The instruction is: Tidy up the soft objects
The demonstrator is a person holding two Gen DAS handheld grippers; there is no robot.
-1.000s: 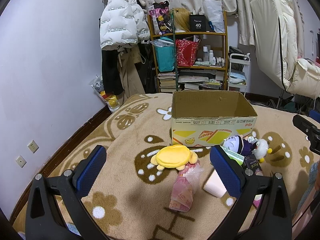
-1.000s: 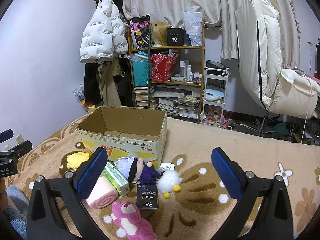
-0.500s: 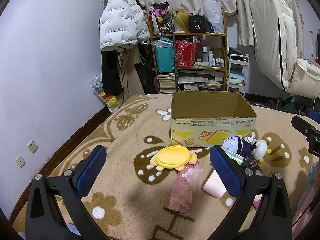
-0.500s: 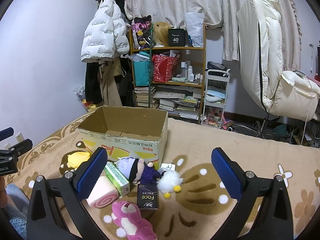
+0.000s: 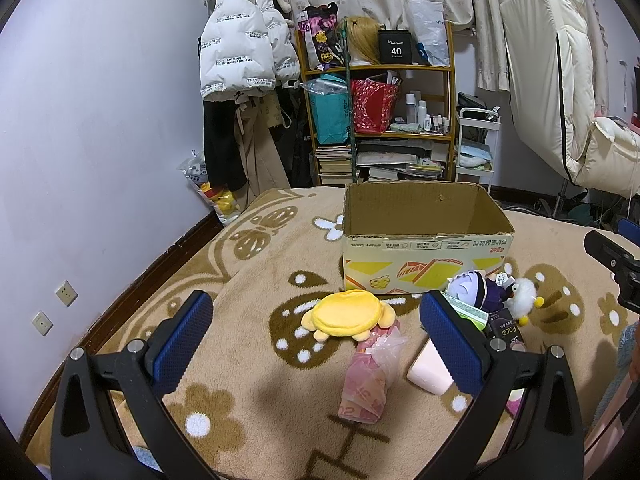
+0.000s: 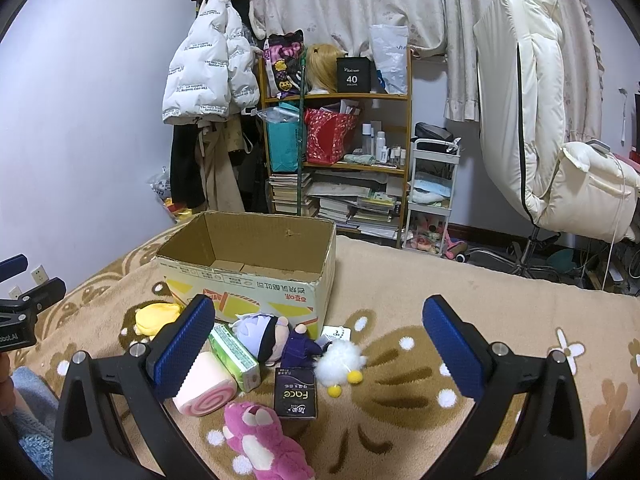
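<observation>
An open cardboard box stands on the patterned carpet. In front of it lie a flat yellow plush, a pink plastic-wrapped pack, a pink swirl-roll plush, a green tissue pack, a purple-haired doll, a white fluffy chick, a black "Face" pack and a pink bear plush. My left gripper is open above the yellow plush and pink pack. My right gripper is open over the doll and chick.
A wooden shelf full of books, bags and bottles stands behind the box. A white puffer jacket hangs at the left wall. A cream recliner chair and a white trolley stand at the right.
Both grippers have barely shifted; the views moved very slightly. Nothing on the carpet has moved.
</observation>
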